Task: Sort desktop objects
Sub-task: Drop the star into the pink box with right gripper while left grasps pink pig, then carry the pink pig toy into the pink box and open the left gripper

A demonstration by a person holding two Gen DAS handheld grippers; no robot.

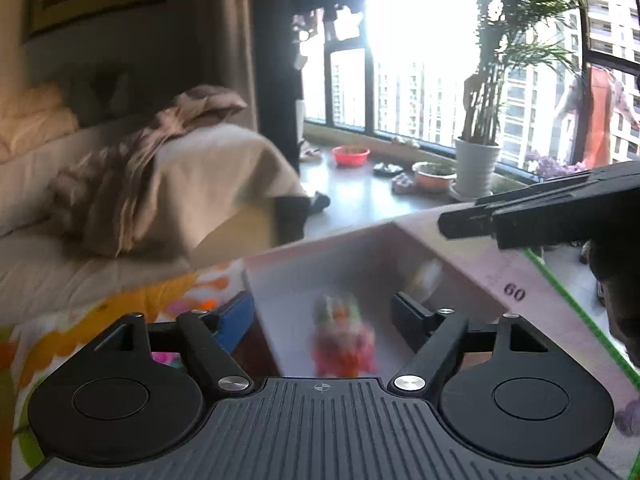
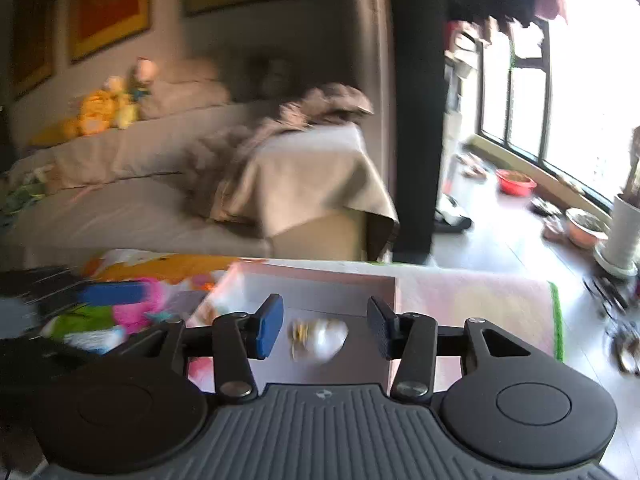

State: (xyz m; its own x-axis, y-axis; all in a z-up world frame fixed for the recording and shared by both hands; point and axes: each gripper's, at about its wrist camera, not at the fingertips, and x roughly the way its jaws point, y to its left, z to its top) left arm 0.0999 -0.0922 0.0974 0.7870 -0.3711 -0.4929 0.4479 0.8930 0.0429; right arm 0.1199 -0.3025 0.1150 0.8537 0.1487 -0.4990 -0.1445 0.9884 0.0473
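A: Left gripper (image 1: 322,312)?
B: Jaws spread wide, nothing pinched. Matte black linkage, ribbed grey housing, one blue pad (image 1: 234,316). Hanging over the box (image 1: 352,252).
A: Box?
B: Open-topped, flat pale pink walls, smooth grey floor, square corners. Sitting on a floral cloth (image 1: 120,308), orange and yellow petals.
A: Inside?
B: Toy (image 1: 344,340) on the floor, left view. Blurred, red and pink below, green and orange above, lumpy. Finer shape impossible to tell.
A: Right gripper (image 2: 326,330)?
B: Jaws parted, narrower than left, empty. Blue pad (image 2: 268,330) on one finger, dark ribbed one (image 2: 380,330) on the other. Also above the box (image 2: 320,286).
A: Under it?
B: White wad (image 2: 326,338), crumpled, soft-looking, with a yellowish bit (image 2: 299,338) touching it. Lying on the box floor, clear of both pads.
A: Outside the box?
B: Pile on the cloth beside it: fuzzy pink lump (image 2: 138,308), green piece (image 2: 78,316), blue bar (image 2: 112,293). All smeared.
A: Rest?
B: Beige sofa (image 2: 132,216), draped throw. Pink mat (image 2: 476,308), green edge.
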